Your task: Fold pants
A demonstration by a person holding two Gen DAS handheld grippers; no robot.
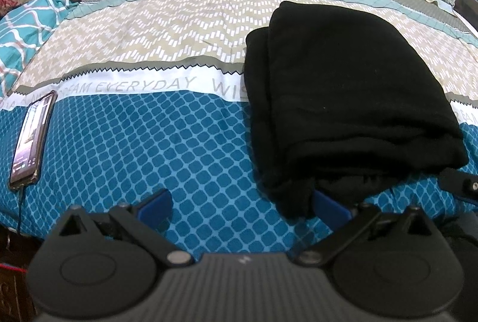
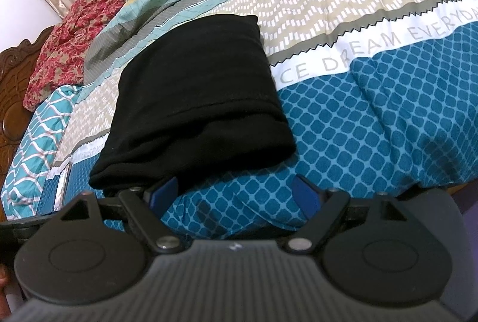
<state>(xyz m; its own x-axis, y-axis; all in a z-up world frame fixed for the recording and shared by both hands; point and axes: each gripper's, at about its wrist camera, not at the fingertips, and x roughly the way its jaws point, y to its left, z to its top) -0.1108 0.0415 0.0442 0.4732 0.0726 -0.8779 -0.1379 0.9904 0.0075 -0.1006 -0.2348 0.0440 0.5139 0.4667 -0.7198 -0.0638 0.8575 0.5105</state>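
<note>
Pants (image 1: 343,88) folded on bedsheet (image 1: 179,148) w/ "DREAM EVERYDAY" print; left gripper (image 1: 242,207) & right gripper (image 2: 236,193) jaws released.

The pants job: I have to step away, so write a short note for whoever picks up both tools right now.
Left tool: open, holding nothing, over the blue checked bedspread just left of the pants' near edge.
Right tool: open, holding nothing, just right of that near edge.
Black pants: lying on the bed as a compact folded bundle, layers stacked, across the white lettered stripe.
A phone lies far left on the bed, with a cable at its near end.
Done: the pants look folded and released.
Left: probably only tidying the slightly uneven near edge, if wanted.
</note>
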